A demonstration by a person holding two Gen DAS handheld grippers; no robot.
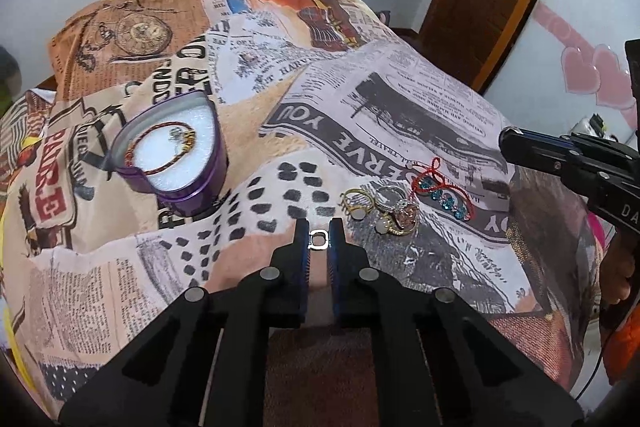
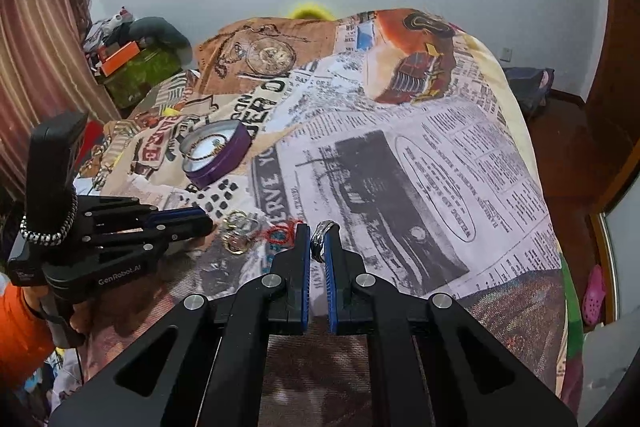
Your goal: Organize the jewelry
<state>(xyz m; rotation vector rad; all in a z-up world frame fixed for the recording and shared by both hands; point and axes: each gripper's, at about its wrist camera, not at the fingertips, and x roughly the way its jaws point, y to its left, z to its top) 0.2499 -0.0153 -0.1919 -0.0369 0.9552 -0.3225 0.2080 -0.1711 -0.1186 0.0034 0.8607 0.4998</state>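
The left gripper [image 1: 319, 239] is clamped on a small silver ring [image 1: 319, 240], pinched between its two blue-lined fingertips with the ring's open hole facing the camera, so its axis runs roughly along the fingers toward twelve o'clock. The right gripper [image 2: 319, 241] is likewise closed on a darker silver band [image 2: 321, 241], held edge-on so its rim shows as a narrow upright oval, tilted slightly toward one o'clock; its hole looks sideways, across the fingers. Just beyond the left fingertips, at about one o'clock in the left wrist view, a cluster of loose rings [image 1: 380, 211] lies on the printed bedspread [image 1: 400, 107]: a gold one, a silver one and a couple with pale or pink stones, touching or overlapping one another. Just beside them, further toward two o'clock, lies a red cord bracelet [image 1: 444, 193] with blue beads, its length running roughly from ten to four o'clock. Well apart at ten o'clock sits the purple heart-shaped box [image 1: 176, 155], open, its point aimed toward twelve o'clock, with a thin chain bracelet [image 1: 164, 147] and a small piece already lying on its white padding. By this showing the job looks only begun: one or two pieces are boxed, two rings are in the grippers above the bedspread, and the cluster and the red bracelet are not yet put away.
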